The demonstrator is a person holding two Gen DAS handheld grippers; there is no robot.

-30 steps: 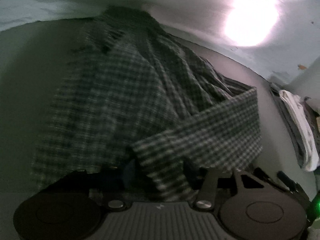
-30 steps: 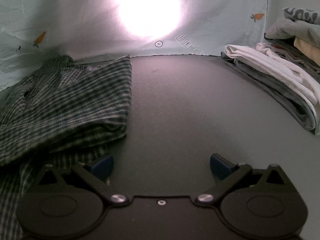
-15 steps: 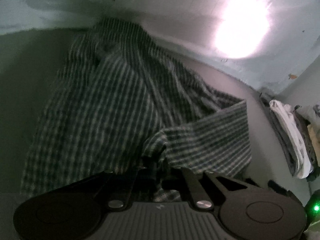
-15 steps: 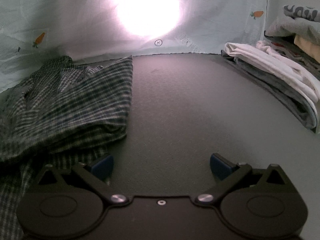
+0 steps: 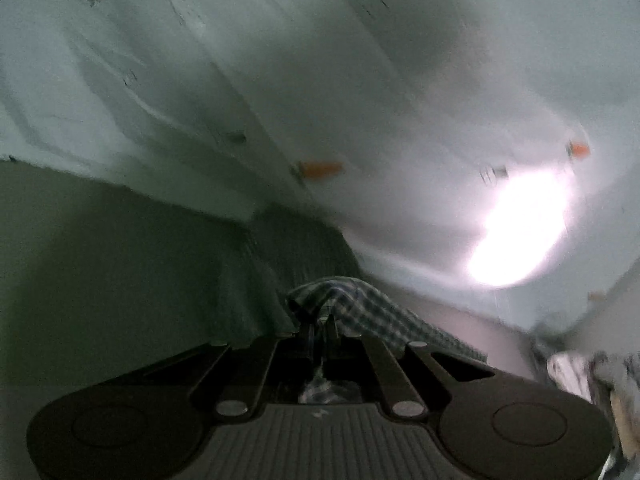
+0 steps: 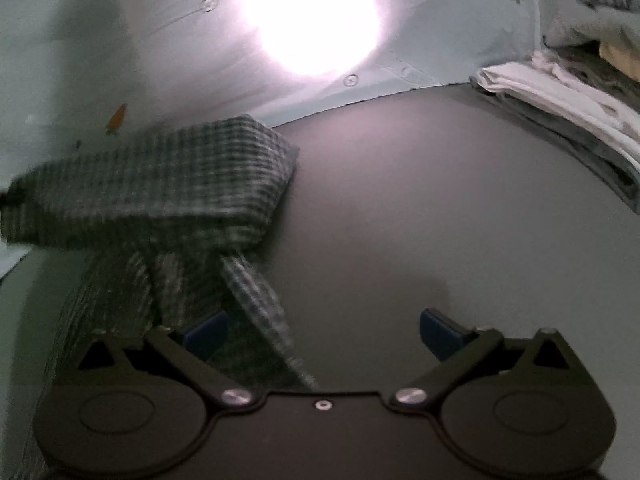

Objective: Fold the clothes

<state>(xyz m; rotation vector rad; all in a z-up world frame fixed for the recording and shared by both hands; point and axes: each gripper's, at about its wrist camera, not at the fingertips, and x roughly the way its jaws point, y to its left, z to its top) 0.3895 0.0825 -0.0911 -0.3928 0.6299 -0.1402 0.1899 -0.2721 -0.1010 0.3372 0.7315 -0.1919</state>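
A dark green and white checked shirt [image 6: 160, 184] is lifted off the grey table [image 6: 400, 200] at the left of the right wrist view, folded over and hanging in a bunch. My left gripper [image 5: 319, 326] is shut on a fold of this shirt [image 5: 360, 304], which drapes over its fingertips. My right gripper [image 6: 324, 330] is open and empty, low over the table; its left pad [image 6: 206, 334] is beside the hanging cloth.
A stack of folded white and grey clothes [image 6: 560, 108] lies at the table's right side, also blurred in the left wrist view [image 5: 576, 368]. A pale cloth backdrop with carrot prints [image 5: 320, 80] hangs behind, with a bright light spot [image 6: 312, 16].
My left gripper closed on the shirt and lifted it, tilting up toward the backdrop. The shirt rose from lying spread flat into a hanging bunch. My right gripper stayed open.
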